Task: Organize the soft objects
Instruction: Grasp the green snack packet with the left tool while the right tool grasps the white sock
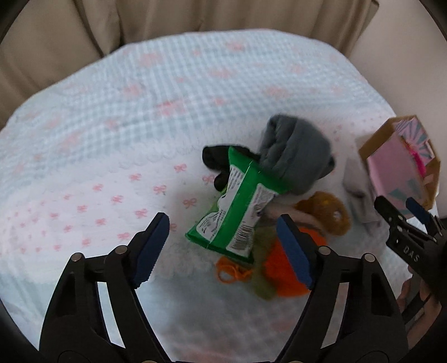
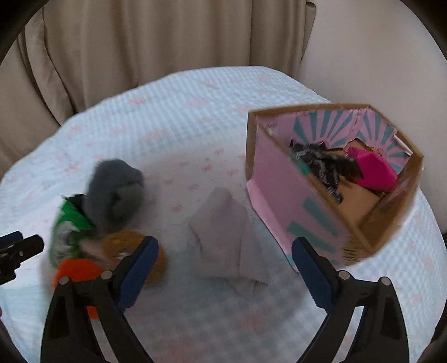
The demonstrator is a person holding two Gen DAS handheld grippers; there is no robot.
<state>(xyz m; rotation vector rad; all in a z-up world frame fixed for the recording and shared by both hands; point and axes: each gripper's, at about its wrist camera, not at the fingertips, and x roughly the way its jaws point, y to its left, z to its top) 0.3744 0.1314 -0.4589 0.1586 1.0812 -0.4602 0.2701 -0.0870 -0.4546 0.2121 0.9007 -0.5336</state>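
Note:
A pile of soft things lies on the bed: a grey rolled cloth, a green packet, a black item, an orange knit piece, a mustard ring and a white cloth. My left gripper is open, just before the packet. My right gripper is open over the white cloth. A pink cardboard box holds a striped dark cloth and a magenta item.
The bed has a white and pale blue cover with pink bows. Beige curtains hang behind it. A pale wall stands at the right.

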